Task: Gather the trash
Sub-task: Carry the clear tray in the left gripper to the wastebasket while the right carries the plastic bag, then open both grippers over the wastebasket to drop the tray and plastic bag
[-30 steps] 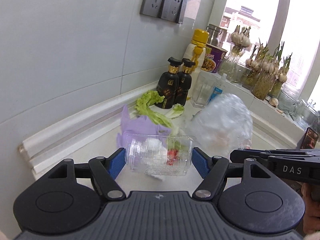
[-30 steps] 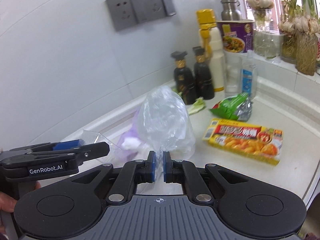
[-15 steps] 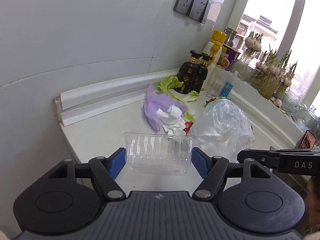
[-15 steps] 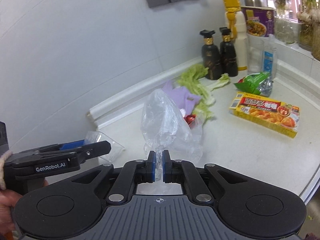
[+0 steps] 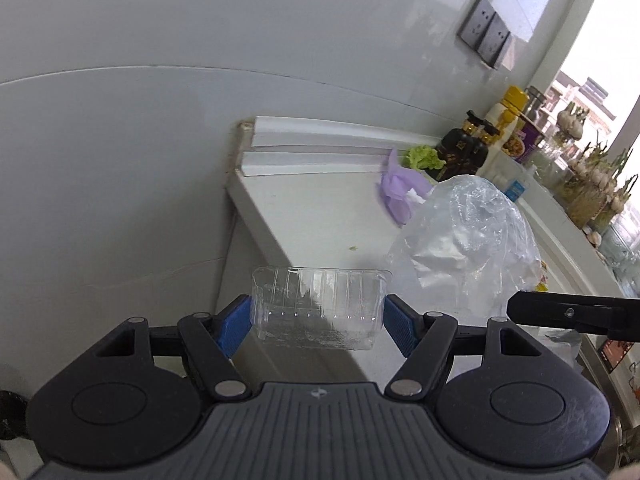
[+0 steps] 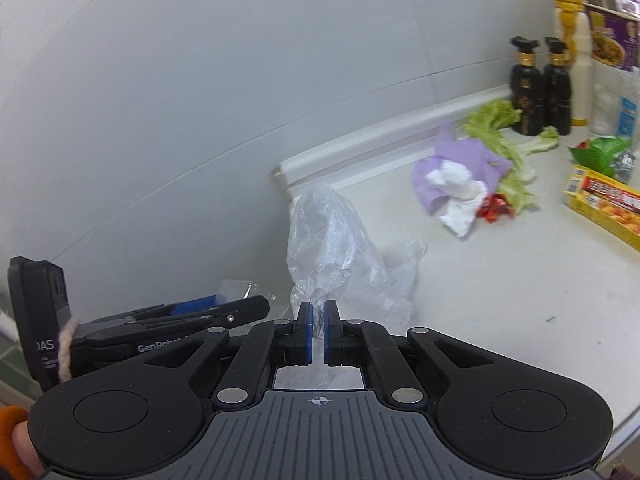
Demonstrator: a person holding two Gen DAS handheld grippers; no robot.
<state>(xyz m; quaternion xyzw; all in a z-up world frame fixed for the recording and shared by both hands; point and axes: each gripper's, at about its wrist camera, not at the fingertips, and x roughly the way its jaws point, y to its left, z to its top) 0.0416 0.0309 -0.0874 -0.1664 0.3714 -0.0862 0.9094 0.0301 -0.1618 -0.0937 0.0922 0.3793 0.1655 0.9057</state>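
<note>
Blue fingers (image 5: 236, 326) of the left gripper (image 5: 318, 326) stand wide apart and press on the two ends of a clear plastic tray (image 5: 320, 306), which hangs between them past the end of the counter. Fingers (image 6: 306, 332) of the right gripper (image 6: 319, 332) are pinched almost together on the gathered neck of a clear plastic bag (image 6: 340, 256); its body billows just beyond their tips over the near corner of the counter.

Behind both sets of fingers rises a pale grey wall (image 5: 200, 80), with a pair of grey sockets (image 5: 484, 42) high up and to the right of the left fingers. A white counter (image 6: 500, 280) runs away ahead and to the right of the right fingers, edged at the wall by a white moulded strip (image 5: 320, 152), and ends at a square corner just ahead of the left fingers. A bright window (image 5: 600, 100) closes the far right end, with potted bulbs (image 5: 592, 188) on its sill.

Further ahead of the right fingers lie a lilac bag (image 6: 460, 160) with crumpled white tissue (image 6: 460, 196), lettuce leaves (image 6: 504, 136), a red wrapper (image 6: 496, 206), a yellow curry box (image 6: 608, 204) and a green packet (image 6: 600, 150). Two dark bottles (image 6: 540, 88) and a white bottle with a yellow cap (image 6: 576, 52) stand against the wall beyond them.

Both grippers point downward at a slant. The left one shows side-on to the left of the right fingers, with a fingertip and an orange sleeve (image 6: 12, 440) at the lower left edge.
</note>
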